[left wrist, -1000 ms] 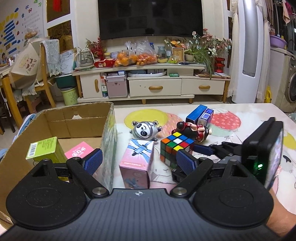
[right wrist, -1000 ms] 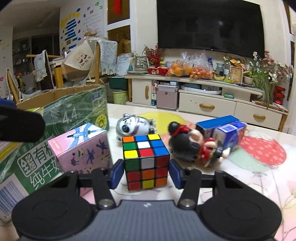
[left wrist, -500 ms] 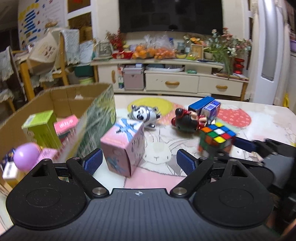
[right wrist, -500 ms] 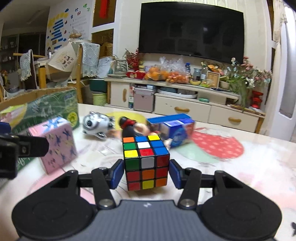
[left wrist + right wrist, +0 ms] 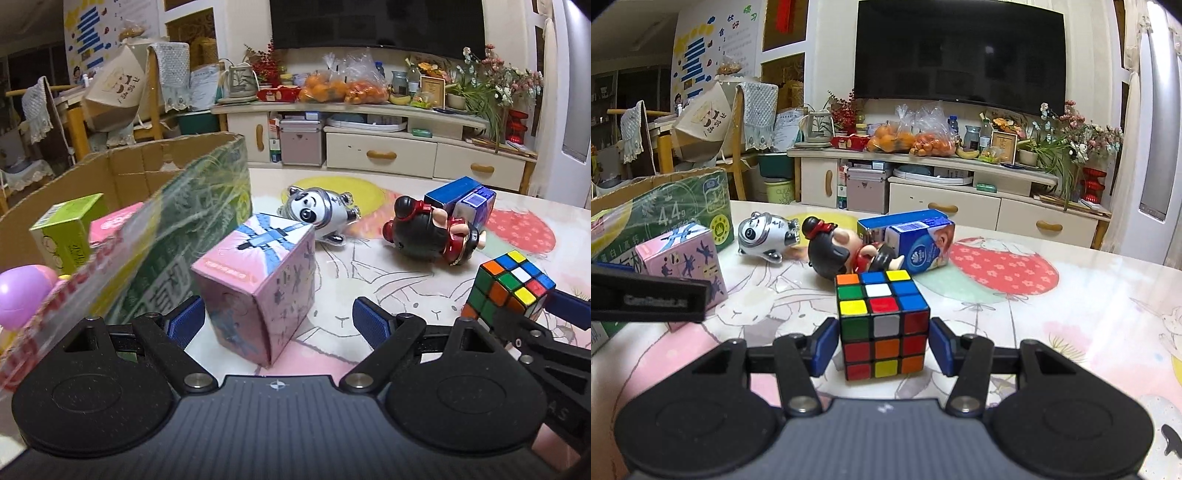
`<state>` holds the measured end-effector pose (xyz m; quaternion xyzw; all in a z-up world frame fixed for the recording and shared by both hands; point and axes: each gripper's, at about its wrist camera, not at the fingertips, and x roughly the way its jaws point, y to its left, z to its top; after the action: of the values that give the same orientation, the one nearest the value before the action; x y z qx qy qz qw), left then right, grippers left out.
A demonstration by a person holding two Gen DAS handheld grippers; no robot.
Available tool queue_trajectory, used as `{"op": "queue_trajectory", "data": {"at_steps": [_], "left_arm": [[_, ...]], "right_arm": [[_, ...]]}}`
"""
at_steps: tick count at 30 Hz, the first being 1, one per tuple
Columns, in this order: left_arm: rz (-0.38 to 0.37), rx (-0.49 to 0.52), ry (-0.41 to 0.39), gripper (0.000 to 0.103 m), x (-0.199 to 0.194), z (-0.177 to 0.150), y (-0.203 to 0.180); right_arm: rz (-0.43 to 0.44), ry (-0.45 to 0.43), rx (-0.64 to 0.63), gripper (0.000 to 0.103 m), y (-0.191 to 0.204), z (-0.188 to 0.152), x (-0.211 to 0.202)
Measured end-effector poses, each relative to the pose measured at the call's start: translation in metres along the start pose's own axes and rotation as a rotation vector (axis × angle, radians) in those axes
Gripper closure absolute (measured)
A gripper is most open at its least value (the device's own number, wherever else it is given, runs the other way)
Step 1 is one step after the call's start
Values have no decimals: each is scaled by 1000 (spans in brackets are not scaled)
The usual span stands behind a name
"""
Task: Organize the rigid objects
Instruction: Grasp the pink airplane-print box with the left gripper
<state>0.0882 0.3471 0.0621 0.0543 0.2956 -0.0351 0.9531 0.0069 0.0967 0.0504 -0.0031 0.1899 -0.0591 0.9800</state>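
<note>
My right gripper [image 5: 882,345] is shut on a Rubik's cube [image 5: 881,323] and holds it just above the table; the cube also shows in the left wrist view [image 5: 508,291]. My left gripper [image 5: 277,323] is open, and a pink box [image 5: 258,284] stands between its fingers without touching them. The pink box also shows in the right wrist view [image 5: 683,262]. A cardboard box [image 5: 155,236] at the left holds a green carton [image 5: 64,232], a pink pack and a purple ball [image 5: 22,291].
On the patterned table [image 5: 1052,325] lie a panda toy [image 5: 317,210], a black-and-red doll [image 5: 428,232] and a blue carton [image 5: 465,201]. A TV cabinet [image 5: 960,192] and chairs stand beyond the table's far edge.
My right gripper has lifted the cube and carried it right, away from the other toys. My left gripper has drawn back and turned; the pink box now sits between its open fingers.
</note>
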Motion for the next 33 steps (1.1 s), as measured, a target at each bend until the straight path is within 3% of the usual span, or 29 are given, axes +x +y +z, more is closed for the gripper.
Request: {"op": "queue_trajectory", "data": {"at_steps": [9,12,17,20,27,33], "left_arm": [[-120,58,-9,0,-5,-7,-20],[-111,53,-23,0,-9,-8,-16],[-7,51,-33,0,-9,-10,-10],[14,31,-27,0,-4,-8,-5],[-12,113,-18,0,12,4,-15],[-21,122,-27,0,20,10,-14]], "right_arm": [[-5,2,26,40,-9,2,2],[3,9,46,38,-14,2,3],[28,10,46,35,-13,2,4],[46,8,50,35,-11,3,5],[56,18,75,33,-11,5,13],[63,24,96,33,-15,7,16]]}}
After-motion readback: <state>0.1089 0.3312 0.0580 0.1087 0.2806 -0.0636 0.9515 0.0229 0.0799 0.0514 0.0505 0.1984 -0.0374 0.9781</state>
